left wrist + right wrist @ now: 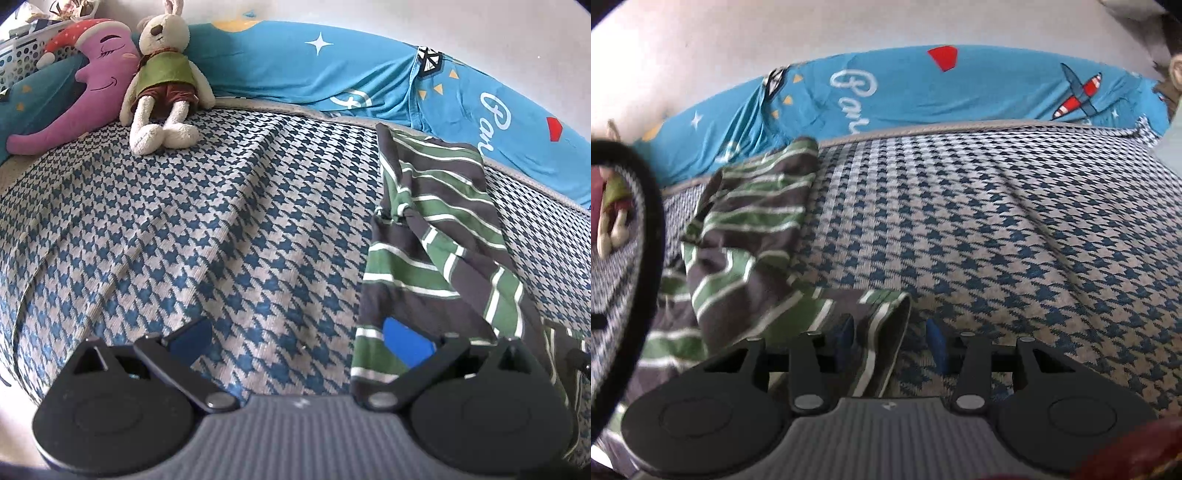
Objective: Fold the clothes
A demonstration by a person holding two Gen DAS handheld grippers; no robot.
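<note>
A grey, green and white striped garment (436, 236) lies crumpled on the houndstooth bed cover (221, 229). My left gripper (299, 343) is open wide; its right blue pad (406, 343) rests over the garment's near edge, its left pad (192, 338) over bare cover. In the right wrist view the garment (750, 229) lies at the left, and a striped hem (882, 354) runs between the fingers of my right gripper (892, 343). The jaws stand partly apart; the hem lies by the left blue pad (846, 339), with a gap to the right one.
A plush rabbit (162, 81), a purple moon pillow (81, 88) and a perforated basket (18, 55) sit at the bed's far left. A blue printed quilt (332, 74) runs along the wall, also in the right wrist view (923, 92). The left gripper's body (646, 258) crosses the left edge.
</note>
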